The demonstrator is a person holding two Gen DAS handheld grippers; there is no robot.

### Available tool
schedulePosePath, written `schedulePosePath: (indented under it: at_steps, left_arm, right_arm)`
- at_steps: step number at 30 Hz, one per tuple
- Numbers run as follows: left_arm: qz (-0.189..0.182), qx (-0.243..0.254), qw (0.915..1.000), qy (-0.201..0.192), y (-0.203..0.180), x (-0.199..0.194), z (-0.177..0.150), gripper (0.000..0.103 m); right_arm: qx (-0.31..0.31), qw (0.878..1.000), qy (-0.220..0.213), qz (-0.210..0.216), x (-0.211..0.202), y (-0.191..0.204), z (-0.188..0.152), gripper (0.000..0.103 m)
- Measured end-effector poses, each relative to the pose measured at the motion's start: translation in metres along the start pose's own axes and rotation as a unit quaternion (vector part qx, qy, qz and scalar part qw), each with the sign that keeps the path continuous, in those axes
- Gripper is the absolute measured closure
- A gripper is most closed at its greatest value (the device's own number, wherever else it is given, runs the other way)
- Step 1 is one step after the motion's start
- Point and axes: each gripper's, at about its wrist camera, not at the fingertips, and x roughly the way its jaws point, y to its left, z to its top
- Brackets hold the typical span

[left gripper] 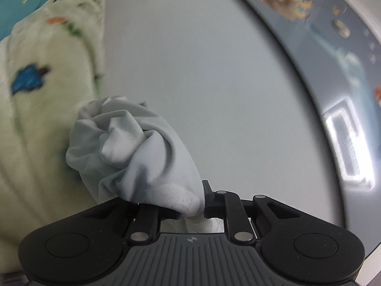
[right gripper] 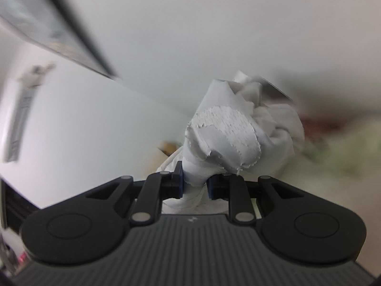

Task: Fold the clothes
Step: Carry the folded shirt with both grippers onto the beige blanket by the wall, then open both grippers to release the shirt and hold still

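A pale grey-white garment [left gripper: 133, 152] is bunched up in front of my left gripper [left gripper: 193, 207], which is shut on its edge; a cracked white print shows near the jaws. In the right wrist view the same kind of pale garment [right gripper: 238, 133], with a cracked white printed patch, is bunched above my right gripper [right gripper: 195, 183], which is shut on a twisted part of it. Both grippers are lifted and point toward the wall and ceiling. How the two held parts join is hidden.
A light green blanket with blue and orange patterns [left gripper: 42, 100] fills the left of the left wrist view. A framed picture [left gripper: 309, 23] hangs on the white wall [left gripper: 190, 71]; its dark frame edge [right gripper: 78, 35] shows in the right wrist view.
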Motion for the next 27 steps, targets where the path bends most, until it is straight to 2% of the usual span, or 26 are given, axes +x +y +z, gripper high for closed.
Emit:
schedulePosePath:
  at_steps: [2,4,8,11,13,17,18,22,26,27]
  left_arm:
    - [0.015,0.0,0.9997,0.02,0.017,-0.002,-0.021,0.087]
    - [0.03,0.002,0.9991,0.031,0.028,-0.007,-0.038,0.086]
    - [0.086,0.035,0.9943,0.052,0.03,-0.015,-0.062,0.083]
    - [0.116,0.072,0.9891,0.055,0.015,-0.024,-0.067,0.07]
    - [0.135,0.104,0.9838,0.057,0.001,-0.032,-0.066,0.056]
    - [0.164,0.181,0.9688,0.043,-0.04,-0.054,-0.059,0.045]
    - [0.171,0.201,0.9639,0.037,-0.051,-0.062,-0.06,0.04]
    - [0.199,0.279,0.9395,0.014,-0.094,-0.104,-0.086,0.027]
    - [0.214,0.337,0.9168,-0.008,-0.139,-0.138,-0.117,0.018]
    - [0.22,0.35,0.9105,-0.012,-0.148,-0.147,-0.125,0.013]
  right_arm:
    - [0.016,1.0,0.017,-0.021,-0.003,-0.026,-0.01,0.081]
    - [0.016,0.999,0.018,-0.022,-0.007,-0.039,-0.018,0.081]
    - [0.002,0.999,0.017,-0.041,-0.007,-0.034,-0.022,0.08]
    - [-0.011,0.997,0.019,-0.078,-0.01,-0.018,-0.025,0.078]
    - [-0.027,0.994,0.019,-0.104,-0.019,-0.004,-0.029,0.077]
    - [-0.074,0.99,0.018,-0.121,-0.047,0.018,-0.045,0.077]
    - [-0.091,0.988,0.018,-0.12,-0.054,0.025,-0.049,0.077]
    - [-0.162,0.979,0.019,-0.121,-0.079,0.056,-0.071,0.077]
    - [-0.222,0.968,0.015,-0.117,-0.102,0.081,-0.092,0.077]
    - [-0.238,0.964,0.014,-0.117,-0.109,0.088,-0.098,0.077]
